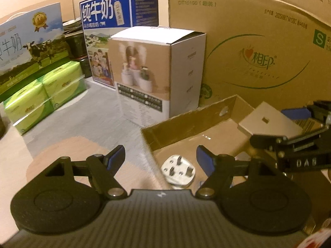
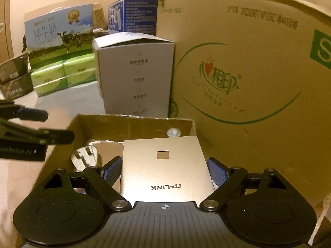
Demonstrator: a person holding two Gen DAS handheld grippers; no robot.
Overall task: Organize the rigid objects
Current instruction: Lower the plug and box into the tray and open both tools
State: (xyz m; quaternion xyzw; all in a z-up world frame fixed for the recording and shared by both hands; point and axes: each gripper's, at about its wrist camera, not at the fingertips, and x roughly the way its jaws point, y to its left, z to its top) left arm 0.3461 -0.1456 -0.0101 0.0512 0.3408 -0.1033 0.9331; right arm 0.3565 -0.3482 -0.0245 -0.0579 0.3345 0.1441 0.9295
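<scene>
A white three-pin plug adapter [image 1: 178, 171] lies pins-up on the floor of a shallow cardboard tray [image 1: 186, 122]. My left gripper [image 1: 161, 158] stands open over it; the plug sits between the blue pads, nearer the right one, and neither pad presses on it. In the right wrist view a flat silver TP-LINK box [image 2: 165, 165] lies between the pads of my right gripper [image 2: 164, 170], which is shut on its two sides over the tray [image 2: 124, 126]. The plug [image 2: 84, 159] shows to the left of the box, under the left gripper [image 2: 48, 126].
A white product box [image 1: 144, 72] stands just behind the tray, with a large brown carton [image 1: 258, 51] to its right. Farther left are a blue milk carton [image 1: 115, 14], green tissue packs [image 1: 45, 95] and a cow-printed milk box [image 1: 31, 41]. A grey mat [image 1: 99, 113] lies left of the tray.
</scene>
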